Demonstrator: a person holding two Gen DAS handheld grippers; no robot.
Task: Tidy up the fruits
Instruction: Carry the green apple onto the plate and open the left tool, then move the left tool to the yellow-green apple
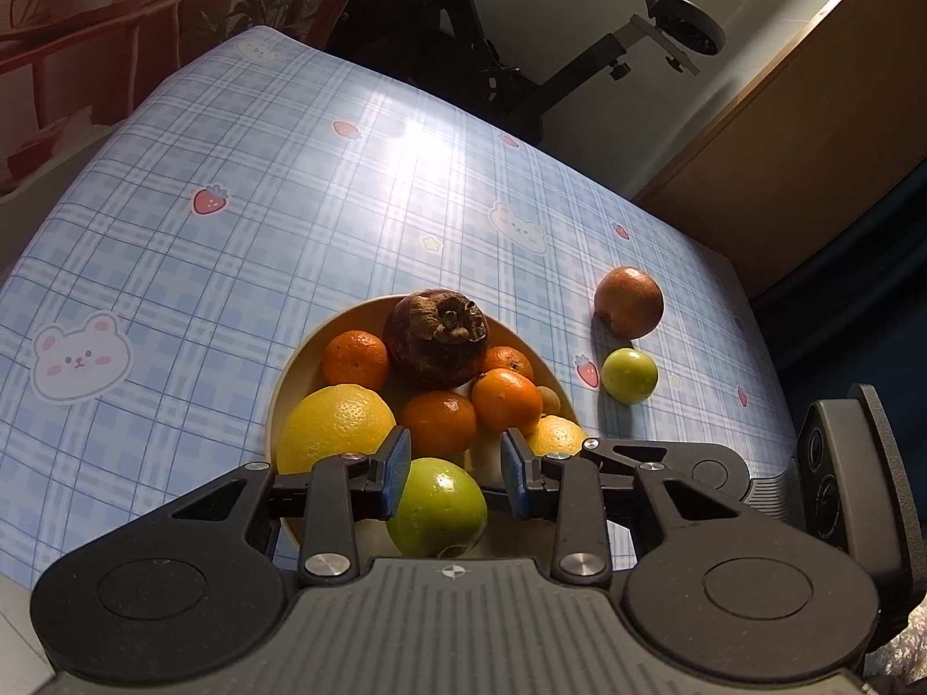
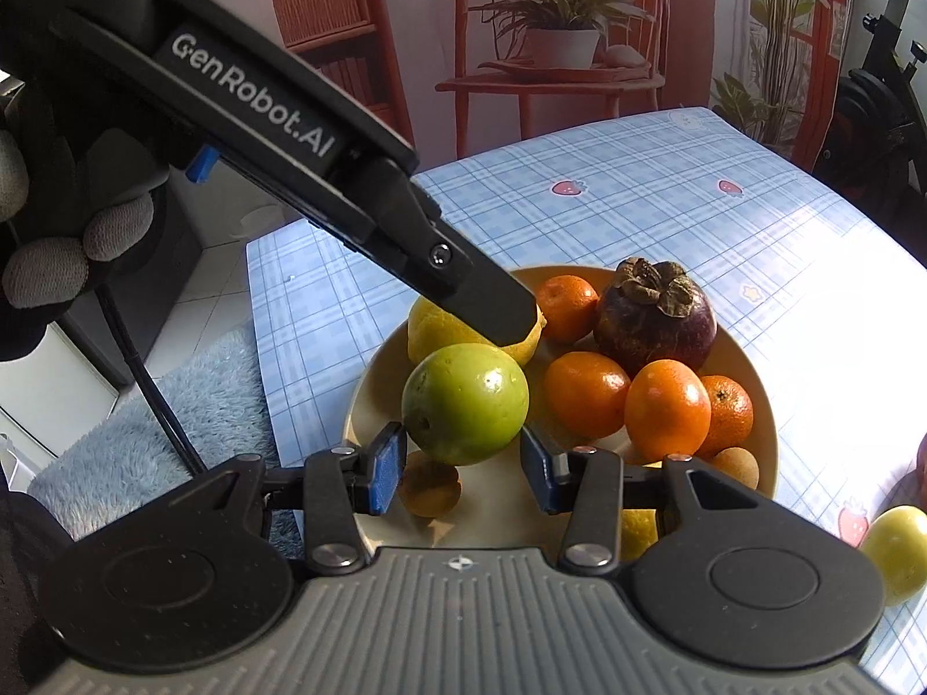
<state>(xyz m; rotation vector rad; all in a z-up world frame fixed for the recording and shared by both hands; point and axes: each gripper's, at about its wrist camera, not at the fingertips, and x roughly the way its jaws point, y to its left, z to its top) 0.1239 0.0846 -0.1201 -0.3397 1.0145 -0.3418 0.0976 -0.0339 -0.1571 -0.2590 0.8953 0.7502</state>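
Plainly, the left claw (image 1: 456,446) stands slightly spread, empty, over the plate (image 2: 492,515). The right claw (image 2: 460,440) flanks the green fruit (image 2: 466,402) in that plate; whether it pinches, I cannot tell. Two more fruits lie beside it on the table (image 1: 232,266).
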